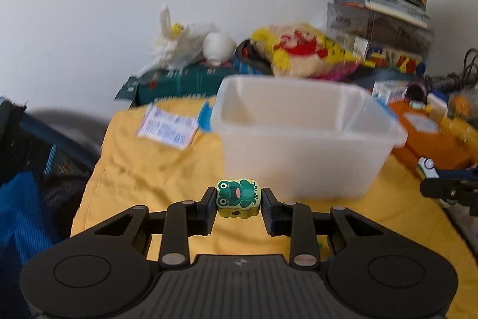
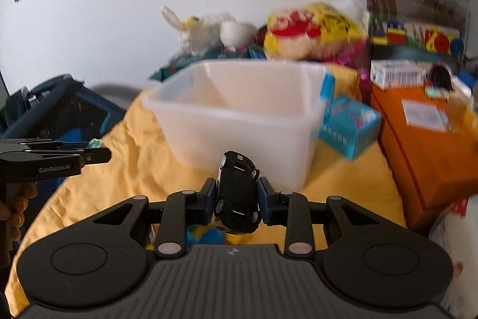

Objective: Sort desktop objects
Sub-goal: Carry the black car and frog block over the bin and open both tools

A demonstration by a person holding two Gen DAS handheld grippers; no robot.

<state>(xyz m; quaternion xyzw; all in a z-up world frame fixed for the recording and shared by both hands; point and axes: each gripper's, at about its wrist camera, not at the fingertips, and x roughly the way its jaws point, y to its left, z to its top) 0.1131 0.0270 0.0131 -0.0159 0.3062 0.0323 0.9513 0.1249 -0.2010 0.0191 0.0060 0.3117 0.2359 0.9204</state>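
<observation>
frog block [image 1: 238, 197] pinched in left gripper [image 1: 238, 201] and black toy car [image 2: 237, 193] clamped in right gripper [image 2: 237, 196], both lower centre, short of the translucent bin [image 1: 301, 139] mid-frame: transport step, next likely lift over rim, release; yellow cloth [image 1: 155, 163], clutter against white wall behind.

— What's my left gripper [image 1: 238, 198] doing?
— Level, pointing forward, jaws clamped on the frog [image 1: 238, 197].
— And my right gripper [image 2: 237, 193]?
— Same pose beside it, jaws pinching the car [image 2: 238, 193], nose tilted up.
</observation>
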